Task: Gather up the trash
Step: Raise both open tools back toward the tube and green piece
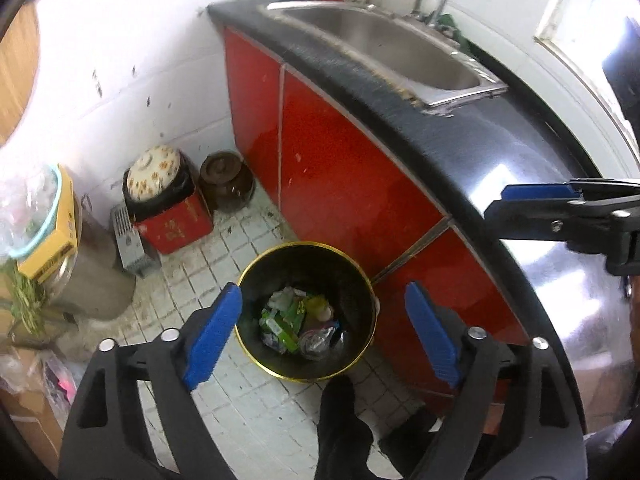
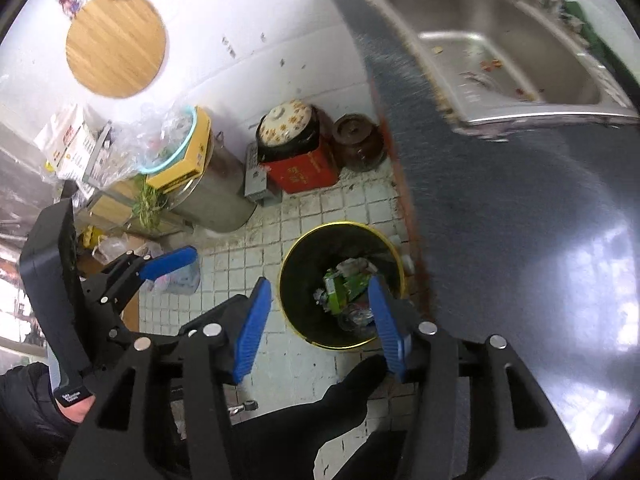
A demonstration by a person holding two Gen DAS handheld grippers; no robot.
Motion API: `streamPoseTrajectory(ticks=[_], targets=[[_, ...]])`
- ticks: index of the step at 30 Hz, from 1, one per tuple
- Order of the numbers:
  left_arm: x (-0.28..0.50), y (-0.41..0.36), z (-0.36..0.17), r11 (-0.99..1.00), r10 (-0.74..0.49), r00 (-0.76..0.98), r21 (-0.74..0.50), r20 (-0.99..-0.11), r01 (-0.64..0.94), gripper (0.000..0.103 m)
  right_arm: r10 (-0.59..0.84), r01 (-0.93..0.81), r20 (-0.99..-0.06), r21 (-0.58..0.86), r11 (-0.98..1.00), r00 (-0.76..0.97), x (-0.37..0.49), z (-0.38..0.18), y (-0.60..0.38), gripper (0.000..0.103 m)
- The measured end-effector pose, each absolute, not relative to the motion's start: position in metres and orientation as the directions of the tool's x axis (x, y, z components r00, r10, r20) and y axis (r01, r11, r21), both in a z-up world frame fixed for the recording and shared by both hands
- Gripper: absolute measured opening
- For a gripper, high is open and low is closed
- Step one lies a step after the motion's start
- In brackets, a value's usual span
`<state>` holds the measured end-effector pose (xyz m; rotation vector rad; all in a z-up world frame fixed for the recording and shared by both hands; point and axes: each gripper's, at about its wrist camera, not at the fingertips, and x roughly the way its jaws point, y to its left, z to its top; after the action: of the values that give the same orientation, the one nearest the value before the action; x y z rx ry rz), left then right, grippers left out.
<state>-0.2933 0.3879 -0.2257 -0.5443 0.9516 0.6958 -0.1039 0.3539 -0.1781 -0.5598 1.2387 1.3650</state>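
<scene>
I hold both grippers over the floor, pointing steeply down at the trash bin point(image 1: 306, 312), a round black bin with a gold rim that stands on the white floor tiles point(image 1: 240, 400) right against the red cabinet doors point(image 1: 340, 168). My left gripper point(image 1: 324, 336) is spread wide, its blue pads on either side of the bin's mouth as I see it, and nothing is between them. My right gripper point(image 2: 320, 328) is partly open, one blue pad over the tiles and the other over the bin's inside, and it too has hold of nothing. The trash point(image 2: 344, 288) lies at the bottom of the bin: green wrappers, white crumpled bits and some clear plastic. Above the cabinets runs the dark worktop point(image 1: 500, 168) with a steel sink point(image 1: 392, 44) set in it. In the corner behind the bin sit a brown jar point(image 1: 226, 180) and a flowered lid point(image 1: 152, 174) on a pot atop a red box point(image 1: 176, 228).
</scene>
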Motion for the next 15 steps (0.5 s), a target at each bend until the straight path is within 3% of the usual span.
streamPoseTrajectory(ticks=[7, 15], targets=[[-0.218, 0.343, -0.186, 0.810, 0.263, 0.487, -0.084, -0.833, -0.581, 0.092, 0.518, -0.883, -0.856, 0.236, 0.406, 0.010, -0.039, -0.121, 0.252, 0.068], [-0.094, 0.224, -0.146, 0.981, 0.051, 0.617, -0.078, -0.786, -0.180, 0.092, 0.481, -0.678, -0.810, 0.148, 0.720, 0.334, 0.031, -0.070, 0.073, 0.070]])
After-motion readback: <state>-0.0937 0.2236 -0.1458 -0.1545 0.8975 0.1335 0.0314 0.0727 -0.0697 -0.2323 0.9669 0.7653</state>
